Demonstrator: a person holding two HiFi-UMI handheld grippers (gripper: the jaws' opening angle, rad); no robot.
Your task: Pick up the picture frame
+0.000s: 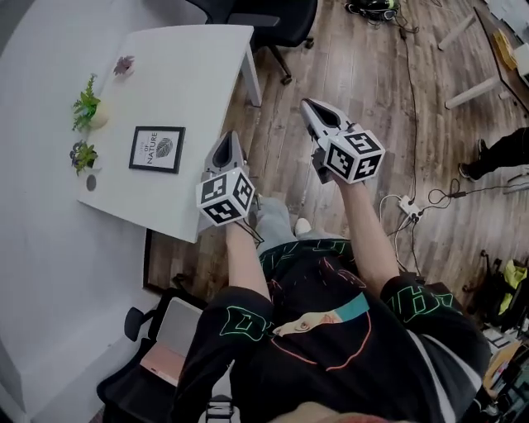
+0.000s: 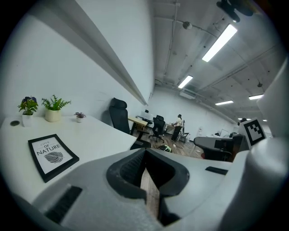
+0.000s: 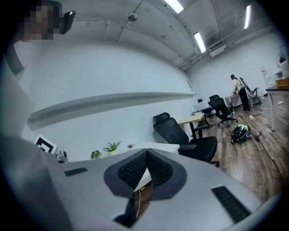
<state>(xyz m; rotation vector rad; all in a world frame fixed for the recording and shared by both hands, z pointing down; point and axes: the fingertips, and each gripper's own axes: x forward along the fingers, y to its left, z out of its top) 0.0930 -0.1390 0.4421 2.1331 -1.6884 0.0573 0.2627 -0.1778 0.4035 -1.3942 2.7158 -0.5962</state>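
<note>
A black picture frame (image 1: 157, 149) with a white leaf print lies flat on the white table (image 1: 190, 74). It also shows at the left of the left gripper view, picture frame (image 2: 52, 155). My left gripper (image 1: 229, 144) is shut and empty, hanging just off the table's right edge, a short way right of the frame. Over the wooden floor further right, my right gripper (image 1: 312, 108) is shut too, with nothing between its jaws. In their own views the left gripper (image 2: 145, 155) and right gripper (image 3: 146, 158) show tips meeting.
Three small potted plants (image 1: 87, 106) stand along the table's left side beside the frame. A black office chair (image 1: 277, 21) sits at the table's far end, and another chair (image 1: 153, 347) by my left side. Cables and a power strip (image 1: 405, 205) lie on the floor at right.
</note>
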